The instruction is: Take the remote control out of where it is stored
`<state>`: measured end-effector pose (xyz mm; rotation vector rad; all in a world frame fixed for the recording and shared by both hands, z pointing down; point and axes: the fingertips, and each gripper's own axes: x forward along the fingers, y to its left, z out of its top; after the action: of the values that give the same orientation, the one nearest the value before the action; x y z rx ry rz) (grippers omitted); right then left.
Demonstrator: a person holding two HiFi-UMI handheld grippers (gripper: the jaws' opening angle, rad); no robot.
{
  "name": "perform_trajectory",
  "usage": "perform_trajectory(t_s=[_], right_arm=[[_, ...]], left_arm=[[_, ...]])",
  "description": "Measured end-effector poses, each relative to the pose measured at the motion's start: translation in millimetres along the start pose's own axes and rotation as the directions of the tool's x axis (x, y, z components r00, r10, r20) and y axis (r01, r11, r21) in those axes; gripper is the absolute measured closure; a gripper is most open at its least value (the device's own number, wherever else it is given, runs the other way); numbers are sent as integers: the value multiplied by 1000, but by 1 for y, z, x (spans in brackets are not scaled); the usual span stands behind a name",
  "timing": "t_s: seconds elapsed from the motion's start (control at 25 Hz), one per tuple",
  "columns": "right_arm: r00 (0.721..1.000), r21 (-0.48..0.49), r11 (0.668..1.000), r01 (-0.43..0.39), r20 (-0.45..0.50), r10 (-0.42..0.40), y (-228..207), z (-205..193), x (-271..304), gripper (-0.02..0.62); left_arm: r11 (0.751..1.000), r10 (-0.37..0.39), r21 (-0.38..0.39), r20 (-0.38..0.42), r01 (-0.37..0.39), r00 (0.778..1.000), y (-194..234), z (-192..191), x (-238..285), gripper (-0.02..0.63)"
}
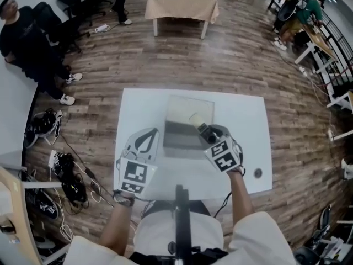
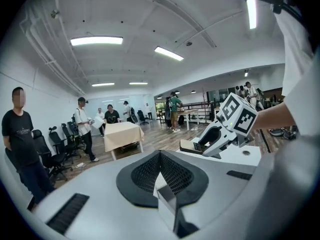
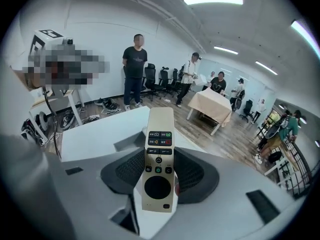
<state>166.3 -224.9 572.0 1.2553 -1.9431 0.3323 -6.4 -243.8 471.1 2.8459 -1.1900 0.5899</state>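
Nearest of all, the right tool (image 1: 210, 137) was clamped on the remote control (image 3: 158, 166). Its dark pads (image 3: 197, 176) pressed the sides of the lower half, about the round button, while the long cream upper end stood free above the jaws. To the left of it, the left tool (image 1: 148, 138) hung with its jaws together, nothing between them, and touched nothing I could see.

Just beyond and below the right tool's jaws sat the storage box (image 1: 179, 139) on the white desk (image 1: 242, 115). In the head view the remote lay over the box's right part, and I could not tell whether its bottom end had cleared the rim.

By my reckoning the step in hand was the lift out. It would go best straight up, away from the box walls, with an even squeeze: the grip sat low, so the free end could lever and slip if swung. The idle left tool might steady the box if it rose with the remote.

Far beyond both tools stood a cloth-covered table (image 1: 181, 1) and some people (image 3: 134, 69).
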Motion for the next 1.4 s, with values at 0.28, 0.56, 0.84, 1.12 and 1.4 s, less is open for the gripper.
perform_trajectory(t_s=[0.28,0.56,0.84,1.12,1.4], right_arm=[[990,96,992,79,107,-90,-26,10,-69,412],[964,196,974,116,212,-158,-39,19,-130,411],[924,250,957,147,311,-223,-46,39,-192,412],[865,302,938,168,410,-287,-54,52,-243,413],[834,319,933,169,459,-308,-63,51,-264,413]], left_arm=[[999,-15,36,70,12,997,-4,38,2,607],[995,-57,91,137,45,989,-12,76,-3,607],[989,-90,137,213,61,973,-23,120,-9,606],[985,-116,151,240,81,964,-29,138,-17,606],[985,-113,159,298,68,948,-37,159,-17,606]])
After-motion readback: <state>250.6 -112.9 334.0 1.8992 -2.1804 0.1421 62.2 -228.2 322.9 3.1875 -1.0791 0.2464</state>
